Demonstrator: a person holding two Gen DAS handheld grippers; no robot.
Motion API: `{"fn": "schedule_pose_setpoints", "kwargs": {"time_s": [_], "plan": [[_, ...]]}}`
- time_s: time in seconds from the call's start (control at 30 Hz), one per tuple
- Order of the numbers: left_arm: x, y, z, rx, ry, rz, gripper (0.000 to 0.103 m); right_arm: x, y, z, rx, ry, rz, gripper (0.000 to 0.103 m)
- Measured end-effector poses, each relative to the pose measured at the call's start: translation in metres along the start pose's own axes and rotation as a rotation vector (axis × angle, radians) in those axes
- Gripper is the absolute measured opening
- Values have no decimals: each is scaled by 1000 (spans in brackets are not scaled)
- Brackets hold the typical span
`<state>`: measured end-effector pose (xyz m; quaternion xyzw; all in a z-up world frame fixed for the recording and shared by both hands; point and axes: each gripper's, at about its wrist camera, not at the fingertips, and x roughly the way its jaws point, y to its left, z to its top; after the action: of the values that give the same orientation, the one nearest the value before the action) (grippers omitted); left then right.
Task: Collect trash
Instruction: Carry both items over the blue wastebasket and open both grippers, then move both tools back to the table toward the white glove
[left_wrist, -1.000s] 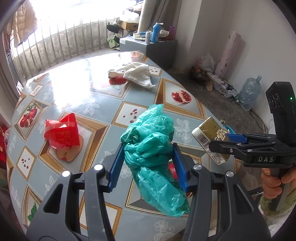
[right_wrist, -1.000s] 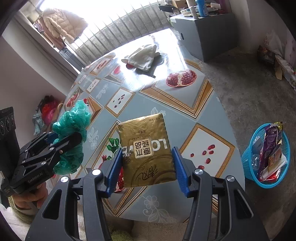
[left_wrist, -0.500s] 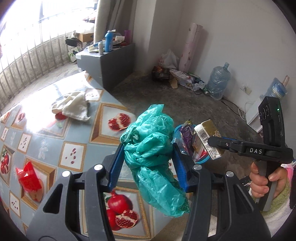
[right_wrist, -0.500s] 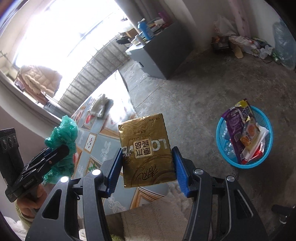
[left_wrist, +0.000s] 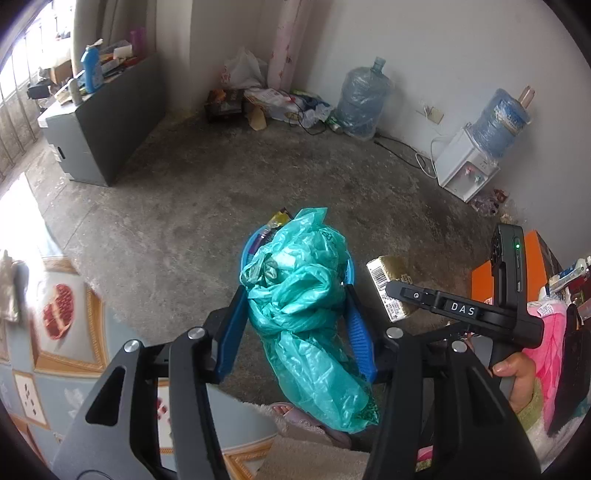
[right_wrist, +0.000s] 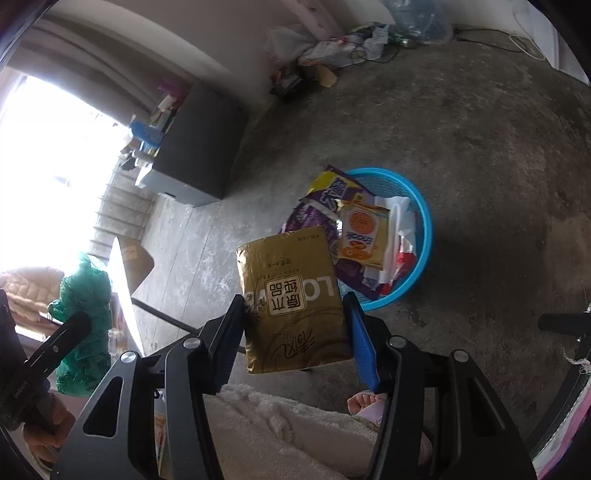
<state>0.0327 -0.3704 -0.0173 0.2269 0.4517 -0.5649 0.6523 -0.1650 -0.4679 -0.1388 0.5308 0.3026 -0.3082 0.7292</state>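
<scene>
My left gripper (left_wrist: 295, 306) is shut on a crumpled teal plastic bag (left_wrist: 303, 295), which hangs down past its blue pads. Behind the bag shows part of a blue trash basket (left_wrist: 248, 254) on the floor. My right gripper (right_wrist: 295, 310) is shut on a gold tissue pack (right_wrist: 291, 299) with a white label. The same blue trash basket (right_wrist: 424, 229), holding snack wrappers, stands on the concrete floor just beyond and right of the pack. The right gripper with the gold pack (left_wrist: 391, 288) appears at the right of the left wrist view; the teal bag (right_wrist: 85, 310) shows at the left of the right wrist view.
The patterned table (left_wrist: 66, 369) lies at the lower left. A grey cabinet (left_wrist: 103, 122) with bottles stands at the back left. Water jugs (left_wrist: 360, 99), a white dispenser (left_wrist: 465, 173) and bags line the far wall. A person's slippered foot (right_wrist: 369, 402) and fluffy robe are below.
Both grippers have swung off the table toward the floor. The blue basket has come from the far right to just ahead of them. Both grips are unchanged.
</scene>
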Motion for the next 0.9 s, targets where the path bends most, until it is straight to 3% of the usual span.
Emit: {"fn": "schedule_pose_setpoints", "kwargs": {"time_s": [0.1,0.3,0.33,0.37,0.4,0.5,0.57,0.63,0.9], "plan": [[47,-11,22,1,64,-18,48,19,-27,14,70,16,-27,53],[123,-22,54,23,106,-2,51,58,-52,45,131,34,-29,54],[137,-22,58,21,113,7,60,66,-54,51,128,39,-15,54],[149,-21,61,22,121,19,78,76,-57,55,125,46,-2,55],[163,-17,63,19,130,48,82,92,-61,61,122,66,3,60],[188,-8,65,-25,161,121,83,137,-81,69,163,116,-53,68],[186,2,65,-73,159,131,83,153,-87,68,168,151,-101,68],[171,10,60,-92,133,119,83,152,-91,65,185,135,-85,68],[92,28,51,-76,9,142,83,106,-75,53,137,34,-79,68]]}}
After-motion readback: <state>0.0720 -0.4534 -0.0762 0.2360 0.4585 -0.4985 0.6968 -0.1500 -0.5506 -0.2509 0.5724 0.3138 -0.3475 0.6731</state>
